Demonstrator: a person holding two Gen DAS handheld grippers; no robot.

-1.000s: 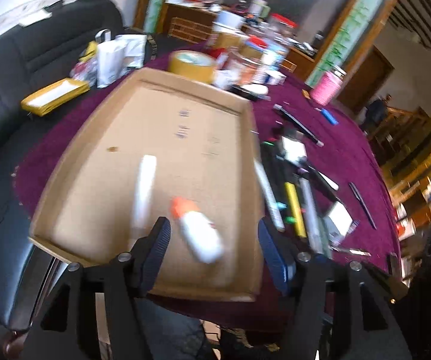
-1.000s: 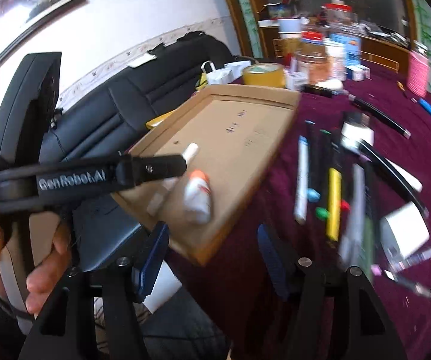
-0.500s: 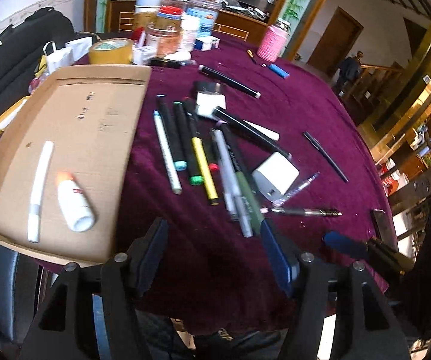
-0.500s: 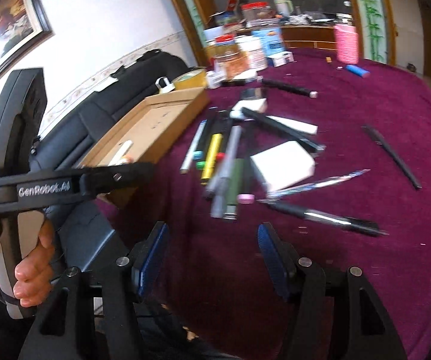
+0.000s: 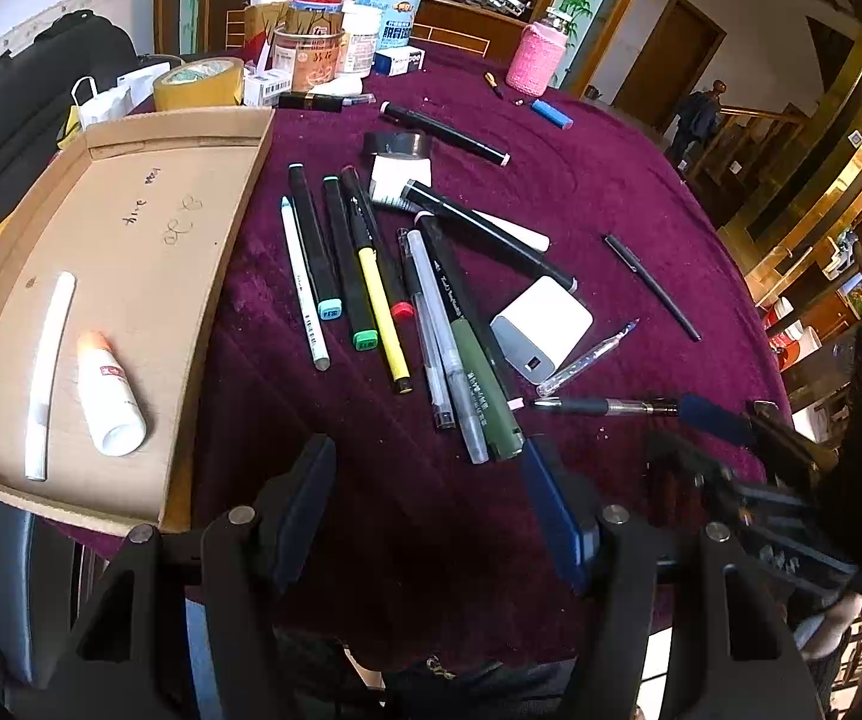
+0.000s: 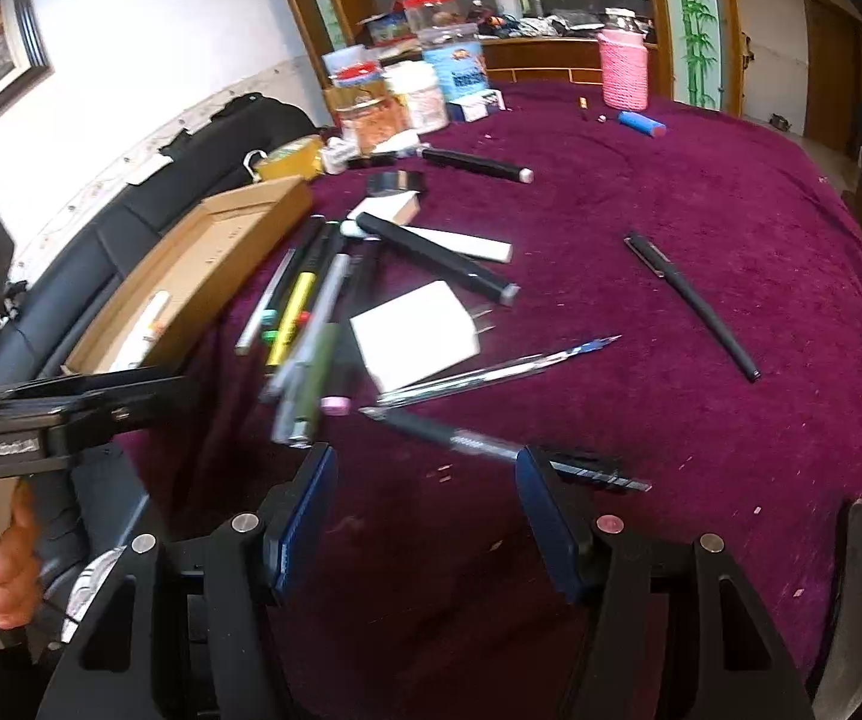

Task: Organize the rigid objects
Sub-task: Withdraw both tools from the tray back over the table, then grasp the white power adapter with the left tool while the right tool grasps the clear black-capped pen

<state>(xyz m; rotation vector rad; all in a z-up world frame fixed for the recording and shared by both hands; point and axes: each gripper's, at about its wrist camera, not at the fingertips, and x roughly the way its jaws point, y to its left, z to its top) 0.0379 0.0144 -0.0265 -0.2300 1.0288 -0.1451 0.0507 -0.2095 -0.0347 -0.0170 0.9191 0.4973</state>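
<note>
Left gripper [image 5: 425, 474]: jaws spread wide, nothing between the pads, hanging over the near edge of the purple tablecloth [image 5: 581, 192].
Right gripper [image 6: 425, 483]: jaws likewise spread, empty; a black gel pen [image 6: 491, 444] lay on the cloth just beyond its fingertips, not touched.
Pens and markers: a cluster just right of the tray, long axes running roughly near-to-far, caps mostly toward the grippers. Included a yellow highlighter [image 5: 383, 312], a white pen [image 5: 305, 288], a green-capped marker [image 5: 347, 264] and an olive marker [image 5: 485, 384].
Black gel pen: lay crosswise, tip pointing left.
White charger block [image 5: 542, 327]: to the right of the cluster.
Slim black pen [image 5: 653, 288]: apart, further right, lying diagonally.
Cardboard tray [image 5: 179, 360]: at the table's left edge; held a white bottle with an orange cap [image 5: 110, 393] and a white stick [image 5: 50, 372], side by side, lengthwise.
</note>
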